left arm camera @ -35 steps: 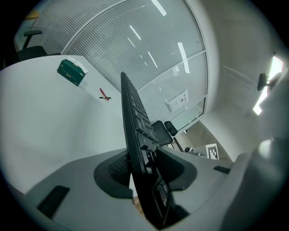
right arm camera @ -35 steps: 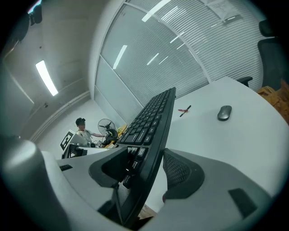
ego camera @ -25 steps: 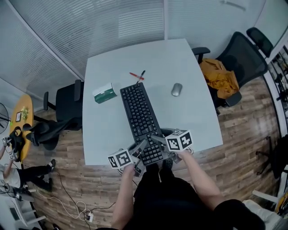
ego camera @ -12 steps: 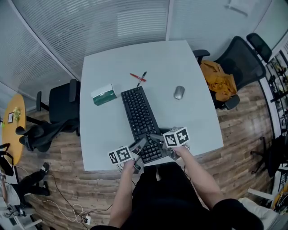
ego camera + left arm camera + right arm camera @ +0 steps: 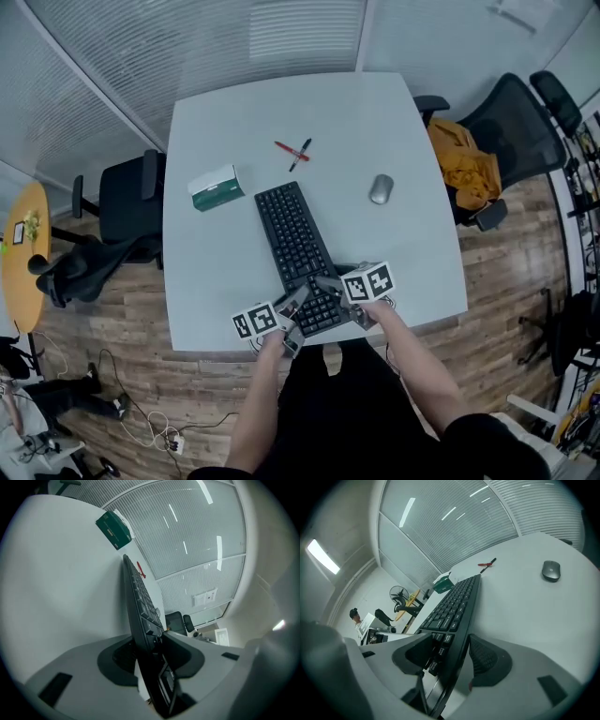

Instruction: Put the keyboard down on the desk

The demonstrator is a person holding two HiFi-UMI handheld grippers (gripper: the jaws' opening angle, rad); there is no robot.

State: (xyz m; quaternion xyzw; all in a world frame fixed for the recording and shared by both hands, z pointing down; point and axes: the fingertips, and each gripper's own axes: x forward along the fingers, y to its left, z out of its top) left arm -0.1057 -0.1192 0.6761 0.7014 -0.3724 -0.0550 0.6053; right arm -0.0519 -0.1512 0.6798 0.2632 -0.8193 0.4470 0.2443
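White bench (image 5: 211, 272) stands on plank floor (image 5: 511, 309), beside louvred glass walls (image 5: 187, 47). Black keyboard (image 5: 293, 239) runs from the near edge toward the bench centre. Left hand-held gripper (image 5: 294, 307) and right hand-held gripper (image 5: 328, 285) each clamp the keyboard's near end. Mouse (image 5: 381, 188) and green box (image 5: 216, 188) lie well apart.

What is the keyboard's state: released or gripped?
Gripped: left gripper and right gripper clamp the keyboard at its near end. Contact with the desk: cannot tell.
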